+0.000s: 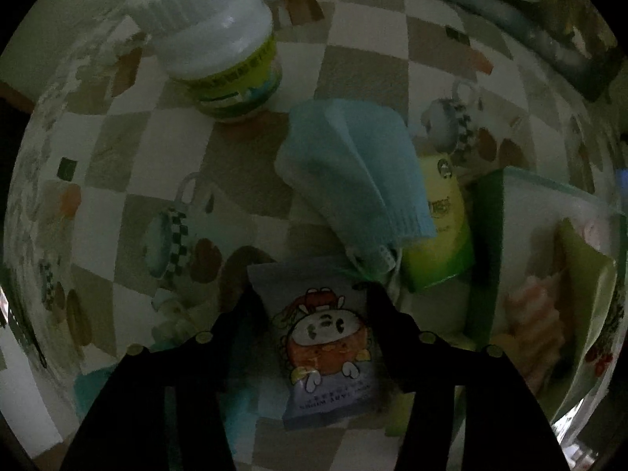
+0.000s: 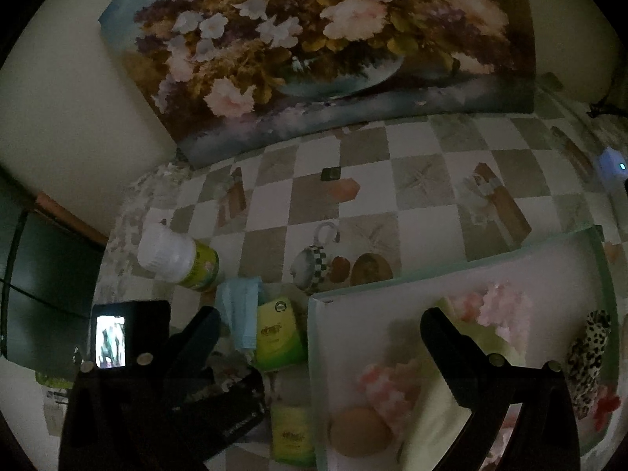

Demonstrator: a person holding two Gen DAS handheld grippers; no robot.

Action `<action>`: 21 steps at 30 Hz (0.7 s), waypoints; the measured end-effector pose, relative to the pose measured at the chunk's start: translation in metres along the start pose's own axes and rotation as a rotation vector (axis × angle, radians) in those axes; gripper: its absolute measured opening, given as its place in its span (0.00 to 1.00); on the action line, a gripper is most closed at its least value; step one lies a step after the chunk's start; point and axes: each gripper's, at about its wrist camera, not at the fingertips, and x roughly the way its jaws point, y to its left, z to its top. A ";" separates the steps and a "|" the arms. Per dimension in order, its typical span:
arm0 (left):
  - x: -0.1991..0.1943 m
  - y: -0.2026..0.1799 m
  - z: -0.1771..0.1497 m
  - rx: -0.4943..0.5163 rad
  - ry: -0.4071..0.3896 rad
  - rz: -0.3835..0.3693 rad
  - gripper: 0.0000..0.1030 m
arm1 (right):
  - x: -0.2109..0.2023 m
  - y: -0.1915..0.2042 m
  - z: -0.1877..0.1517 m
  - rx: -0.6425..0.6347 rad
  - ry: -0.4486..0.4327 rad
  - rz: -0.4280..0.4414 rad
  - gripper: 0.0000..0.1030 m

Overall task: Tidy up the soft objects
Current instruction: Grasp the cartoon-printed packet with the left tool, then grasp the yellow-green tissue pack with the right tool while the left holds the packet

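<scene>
Checkered cloth covers the table (dim room), flower painting far behind; left tool half-open astride a snack packet, right tool open, empty.

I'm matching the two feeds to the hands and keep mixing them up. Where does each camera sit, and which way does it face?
Left wrist: on the left gripper, looking down at the checked tablecloth; its two dark fingers straddle a cartoon snack packet.
Right wrist: on the right gripper, angled down and forward toward the flower painting; its open fingers frame the translucent bin.
Shared: the white-capped jar, blue cloth, green tissue pack and bin.
</scene>
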 end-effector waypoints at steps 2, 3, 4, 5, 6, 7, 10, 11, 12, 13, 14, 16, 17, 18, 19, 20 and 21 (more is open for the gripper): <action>-0.005 0.004 -0.007 -0.018 -0.023 0.011 0.56 | -0.002 0.000 0.000 -0.002 -0.007 0.007 1.00; -0.009 0.003 -0.010 -0.026 -0.035 0.021 0.56 | -0.003 0.001 0.001 -0.006 -0.013 0.009 1.00; -0.013 0.004 -0.010 -0.025 -0.046 0.028 0.56 | -0.003 0.001 0.001 -0.010 -0.017 0.012 1.00; -0.019 0.001 -0.010 -0.014 -0.068 0.041 0.56 | -0.004 0.002 0.002 -0.016 -0.024 0.017 1.00; -0.023 -0.001 -0.009 -0.009 -0.085 0.052 0.56 | -0.005 0.002 0.002 -0.017 -0.027 0.018 1.00; -0.028 -0.002 -0.009 -0.008 -0.100 0.060 0.56 | -0.005 0.002 0.002 -0.018 -0.031 0.020 1.00; -0.042 -0.003 -0.010 -0.009 -0.138 0.069 0.56 | -0.005 0.004 0.004 -0.034 -0.044 0.021 1.00; -0.046 -0.002 -0.010 -0.005 -0.145 0.068 0.56 | -0.004 0.005 0.004 -0.040 -0.046 0.018 1.00; -0.050 -0.002 -0.011 -0.007 -0.155 0.064 0.56 | -0.002 0.005 0.004 -0.043 -0.046 0.017 1.00; -0.055 0.000 -0.008 -0.013 -0.163 0.061 0.56 | -0.001 0.006 0.004 -0.046 -0.047 0.019 1.00; -0.058 0.003 -0.006 -0.022 -0.172 0.057 0.56 | 0.001 0.007 0.004 -0.051 -0.049 0.022 1.00; -0.065 0.014 -0.002 -0.044 -0.190 0.046 0.56 | 0.004 0.009 0.005 -0.064 -0.053 0.020 0.99; -0.066 0.023 0.000 -0.057 -0.198 0.039 0.56 | 0.006 0.010 0.005 -0.072 -0.054 0.014 0.98; -0.067 0.032 -0.001 -0.077 -0.208 0.031 0.56 | 0.008 0.011 0.004 -0.080 -0.052 0.008 0.98; -0.069 0.036 0.000 -0.093 -0.216 0.025 0.56 | 0.010 0.012 0.004 -0.088 -0.051 0.006 0.97; -0.073 0.041 0.001 -0.109 -0.229 0.015 0.56 | 0.012 0.014 0.004 -0.099 -0.049 0.005 0.97; -0.076 0.049 0.003 -0.115 -0.236 0.011 0.56 | 0.013 0.015 0.003 -0.103 -0.047 0.004 0.97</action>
